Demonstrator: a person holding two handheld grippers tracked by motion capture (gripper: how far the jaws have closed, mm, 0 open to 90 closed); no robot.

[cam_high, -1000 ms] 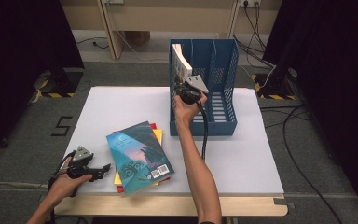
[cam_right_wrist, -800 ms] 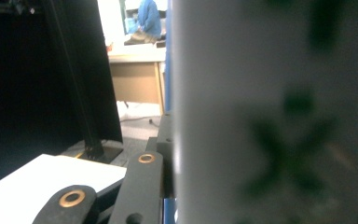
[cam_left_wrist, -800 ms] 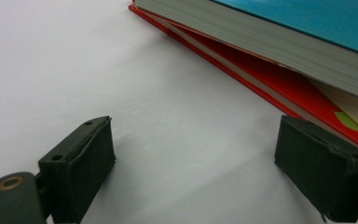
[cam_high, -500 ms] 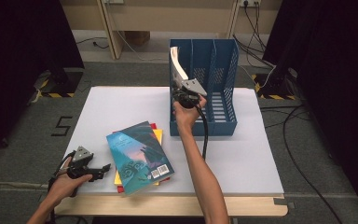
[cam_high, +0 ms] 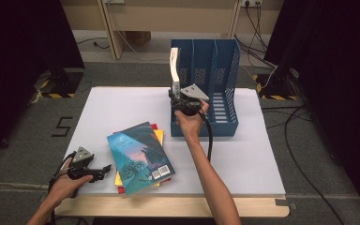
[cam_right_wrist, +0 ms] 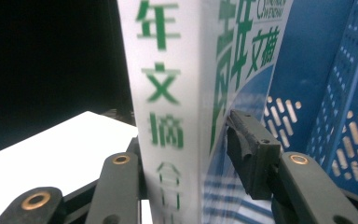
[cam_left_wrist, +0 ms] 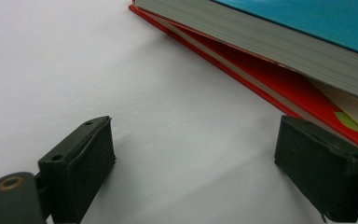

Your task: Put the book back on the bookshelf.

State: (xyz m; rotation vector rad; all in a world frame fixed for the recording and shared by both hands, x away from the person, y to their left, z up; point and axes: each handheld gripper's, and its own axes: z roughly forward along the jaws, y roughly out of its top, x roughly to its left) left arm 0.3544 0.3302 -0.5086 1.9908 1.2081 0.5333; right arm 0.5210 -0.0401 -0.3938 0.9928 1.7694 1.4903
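A white book (cam_high: 174, 65) with green lettering (cam_right_wrist: 168, 93) stands nearly upright in the left slot of the blue file rack (cam_high: 225, 65). My right gripper (cam_high: 180, 96) is at the book's lower end. Its jaws have just been opening: the book is still between them, and the right pad (cam_right_wrist: 247, 144) stands just off the cover. My left gripper (cam_high: 104, 169) rests open on the white table (cam_high: 122, 108), empty (cam_left_wrist: 193, 154), beside a stack of books. The stack has a teal book (cam_high: 140, 157) on top, with yellow and red books (cam_left_wrist: 261, 70) under it.
The rack's other slots (cam_high: 215, 56) to the right hold nothing that I can see. Its perforated blue wall (cam_right_wrist: 345, 93) is close on the right of my right gripper. A black cable (cam_high: 210, 136) trails along the right forearm.
The right gripper has drawn back slightly toward the person, and its jaws have parted around the white book, which stands more upright in the rack. The left hand has kept still.
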